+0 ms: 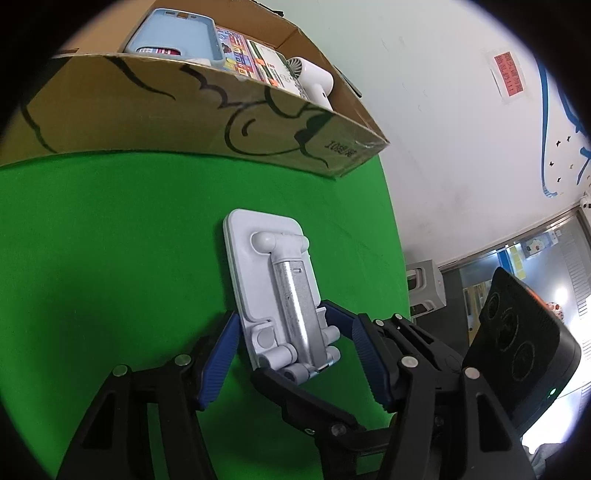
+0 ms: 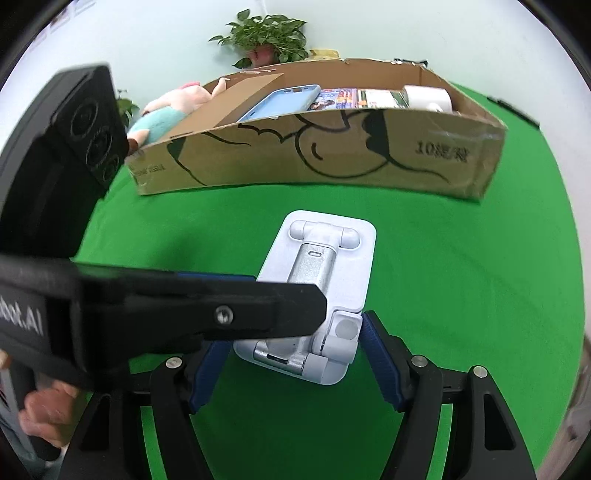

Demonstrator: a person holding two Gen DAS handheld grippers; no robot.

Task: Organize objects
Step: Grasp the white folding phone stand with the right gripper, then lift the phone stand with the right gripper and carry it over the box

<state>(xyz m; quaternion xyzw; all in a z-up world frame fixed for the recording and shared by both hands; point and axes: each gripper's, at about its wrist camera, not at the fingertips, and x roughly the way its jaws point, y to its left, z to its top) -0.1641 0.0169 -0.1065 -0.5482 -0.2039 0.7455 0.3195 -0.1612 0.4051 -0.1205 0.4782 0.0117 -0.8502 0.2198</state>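
green cloth (image 1: 92, 240) covers the table, and a folded white phone stand (image 1: 273, 284) lies flat on it, in front of a cardboard box (image 1: 184, 107) already holding a blue phone case (image 1: 173, 33), some printed packets and a small white fan (image 1: 314, 77). left wrist view: the left gripper (image 1: 291, 354) sits about half open around the near end of the stand; the left blue pad looks right against the stand's edge, the right pad stands a little off it, so no firm hold that i can confirm. the other tool's black finger crosses in below the stand's hinge. right wrist view: the right gripper (image 2: 291, 350) is likewise part open and straddles the near end of the phone stand (image 2: 332, 258); its right pad sits just beside the round hinge knuckle, its left pad is mostly hidden behind the left tool's black finger, so contact there cannot be told. the cardboard box (image 2: 332, 155) lies beyond, with a soft toy (image 2: 166, 114) at its left end. risks, as judgement: both tools crowd the same end, so they may collide or pinch each other's fingers; a grip on the rounded hinge could slip or swing the stand open on lifting; the smooth plate may skid on the cloth.
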